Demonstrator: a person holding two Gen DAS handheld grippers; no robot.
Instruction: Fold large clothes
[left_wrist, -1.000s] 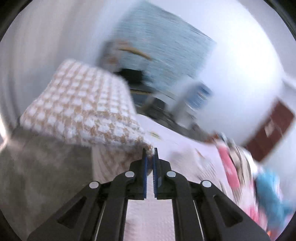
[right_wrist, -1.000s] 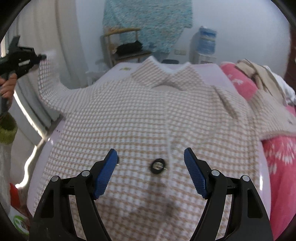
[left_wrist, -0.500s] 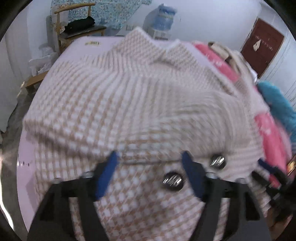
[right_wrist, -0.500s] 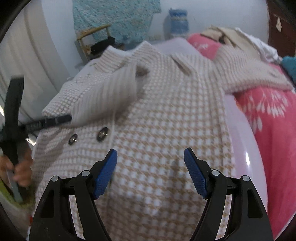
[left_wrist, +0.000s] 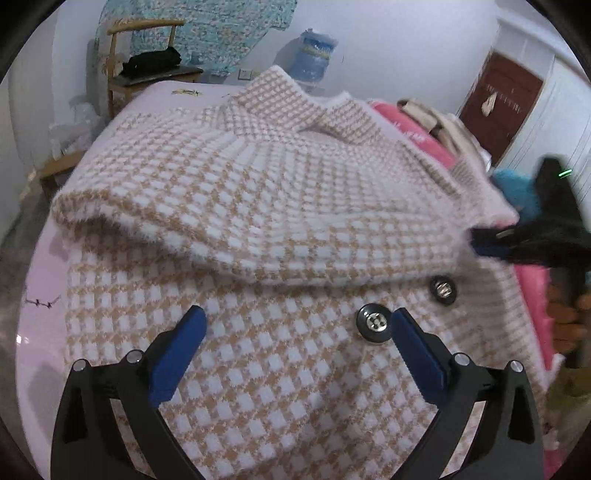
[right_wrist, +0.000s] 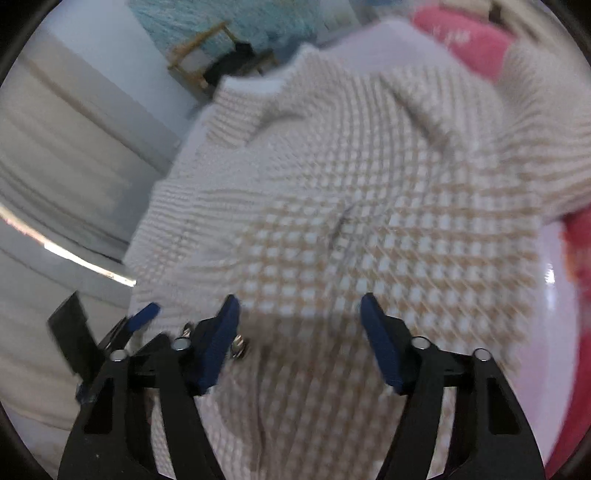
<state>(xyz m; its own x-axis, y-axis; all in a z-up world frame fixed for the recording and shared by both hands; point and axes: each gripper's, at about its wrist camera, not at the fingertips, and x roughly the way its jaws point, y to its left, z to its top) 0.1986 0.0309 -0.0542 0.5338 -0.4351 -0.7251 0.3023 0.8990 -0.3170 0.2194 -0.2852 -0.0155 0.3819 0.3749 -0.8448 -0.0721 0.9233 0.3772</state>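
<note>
Sleeve (left_wrist: 258, 206) now folded across checked coat (left_wrist: 280, 376) on pink bed (left_wrist: 40, 332). Left hand-held gripper (left_wrist: 295, 347) just opened wide, empty; right hand-held gripper (right_wrist: 299, 339) closing, nothing pinched. Chair (left_wrist: 144, 70), door (left_wrist: 506, 107) behind.

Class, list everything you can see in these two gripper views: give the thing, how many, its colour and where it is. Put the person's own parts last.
Checked coat: one, tan and white, spread on bed, sleeve folded across front.
Buttons: two visible, dark with silver centres, below the folded sleeve.
Bed: one, pale pink sheet.
Chair: one, wooden, far corner.
Water bottle: one, blue, by wall.
Door: one, dark red, right.
Left gripper: black, blue pads, open.
Right gripper: same, open over coat.
</note>
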